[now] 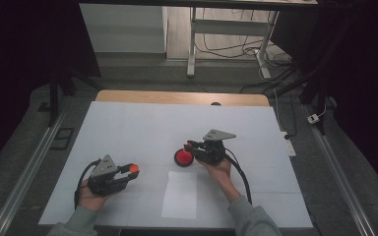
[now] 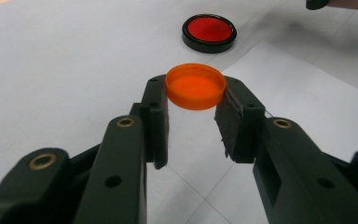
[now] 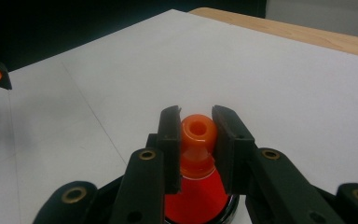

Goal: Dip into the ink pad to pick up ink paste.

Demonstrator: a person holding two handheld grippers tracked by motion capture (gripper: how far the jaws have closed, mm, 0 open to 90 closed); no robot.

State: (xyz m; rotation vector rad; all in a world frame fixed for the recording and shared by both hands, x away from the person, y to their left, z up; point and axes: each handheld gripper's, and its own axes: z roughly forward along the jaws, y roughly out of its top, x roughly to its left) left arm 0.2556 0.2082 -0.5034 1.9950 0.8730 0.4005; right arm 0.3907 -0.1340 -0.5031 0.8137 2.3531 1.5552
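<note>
**Cap held left of its bottle**

On the white table, my right gripper clamps the neck of the red bottle, nozzle bare. My left gripper pinches the orange cap, hollow side up, well apart to the bottle's left.

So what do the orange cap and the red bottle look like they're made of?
Orange cap: probably moulded plastic, slightly translucent with a smooth, soft sheen, thin even rim.
Red bottle: likely plastic too, glossy red body, orange nozzle with a moulded hole. The black base looks like plastic as well.
</note>
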